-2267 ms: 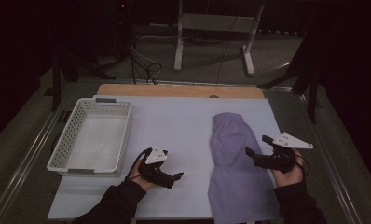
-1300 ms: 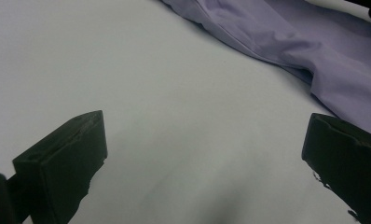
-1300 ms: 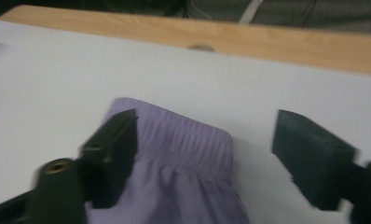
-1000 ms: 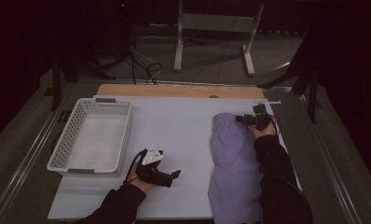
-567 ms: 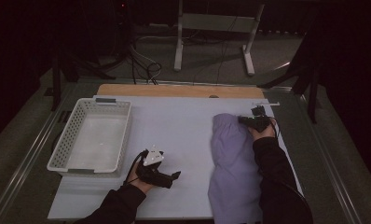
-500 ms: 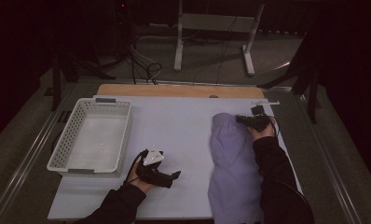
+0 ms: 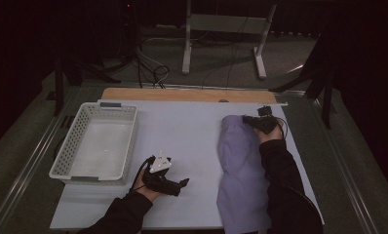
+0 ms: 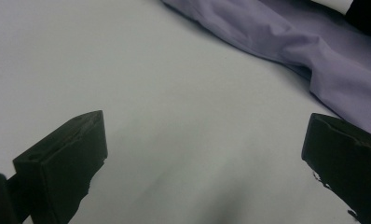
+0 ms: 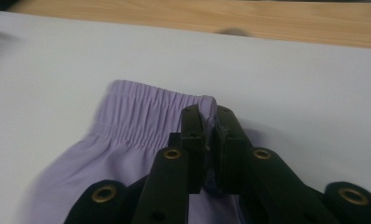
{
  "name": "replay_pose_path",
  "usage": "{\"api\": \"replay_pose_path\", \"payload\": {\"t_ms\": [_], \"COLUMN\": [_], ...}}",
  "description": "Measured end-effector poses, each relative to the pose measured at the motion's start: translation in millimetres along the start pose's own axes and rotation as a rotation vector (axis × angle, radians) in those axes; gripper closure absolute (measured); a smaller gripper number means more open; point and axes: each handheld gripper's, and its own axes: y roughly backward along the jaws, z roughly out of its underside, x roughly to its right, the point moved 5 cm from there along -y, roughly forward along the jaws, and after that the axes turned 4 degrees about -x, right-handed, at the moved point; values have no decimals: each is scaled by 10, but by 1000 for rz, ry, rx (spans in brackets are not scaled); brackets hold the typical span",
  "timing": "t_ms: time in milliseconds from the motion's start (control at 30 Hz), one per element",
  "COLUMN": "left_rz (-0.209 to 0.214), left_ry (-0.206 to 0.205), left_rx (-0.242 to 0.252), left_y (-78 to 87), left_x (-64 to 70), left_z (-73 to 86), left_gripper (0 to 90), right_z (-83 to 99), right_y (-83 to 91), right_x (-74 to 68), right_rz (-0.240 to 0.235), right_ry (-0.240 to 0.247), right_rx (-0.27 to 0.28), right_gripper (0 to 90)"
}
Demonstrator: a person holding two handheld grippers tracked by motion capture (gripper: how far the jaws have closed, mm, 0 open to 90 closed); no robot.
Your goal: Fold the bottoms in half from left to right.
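Note:
A lilac garment (image 7: 243, 168) with an elastic waistband (image 9: 146, 112) lies lengthwise on the right half of the white table top (image 7: 182, 131). At the garment's far end my right gripper (image 7: 248, 120) is shut on the waistband; the right gripper view shows the jaws pinching the fabric edge (image 9: 210, 140). My left gripper (image 7: 182, 184) rests low over the bare table near the front, left of the garment, its jaws wide apart with nothing between them. In the left gripper view the lilac garment (image 8: 286, 42) lies ahead of those jaws.
A white plastic basket (image 7: 94, 144) stands at the table's left side. A wooden strip (image 7: 187, 95) runs along the far edge. Beyond it are a metal stand (image 7: 226, 34) and cables on the floor.
My right gripper moved from the garment's right side to its far end and closed on the waistband. The left gripper stayed in place.

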Motion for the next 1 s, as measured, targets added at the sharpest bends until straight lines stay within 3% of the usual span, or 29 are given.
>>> {"api": "replay_pose_path", "payload": {"t_ms": [67,133,333,433,567,700,833,867,1000], "left_rz": [0,0,-1,1,1,0,1,1,5], "left_ry": [-3,-7,-12,-7,-8,-14,-11,-15,-12], "left_rx": [5,3,0,-1,-5,-4,0,-1,-3], "left_y": [-2,-1,-2,-7,-9,-9,-4,-1,-6], "left_x": [4,9,13,11,15,15,21,25,26], "left_z": [-8,-7,-5,-3,7,0,-10,-10,-11], "left_gripper": [9,9,9,9,9,9,9,9,9], "right_z": [36,46,107,107,96,61,89,142,257], "right_y": [-70,-93,-189,-189,-150,-9,172,221,260], "right_x": [93,112,165,182,208,242,221,219,270], "right_rz": [48,57,140,149,185,211,155,105,78], "right_ry": [-27,-34,-40,-48,-63,-66,-40,-29,-19], "right_rx": [-35,-42,-86,-86,-80,-57,-31,-44,-84], "right_gripper": [834,833,815,795,696,621,617,602,601]}}
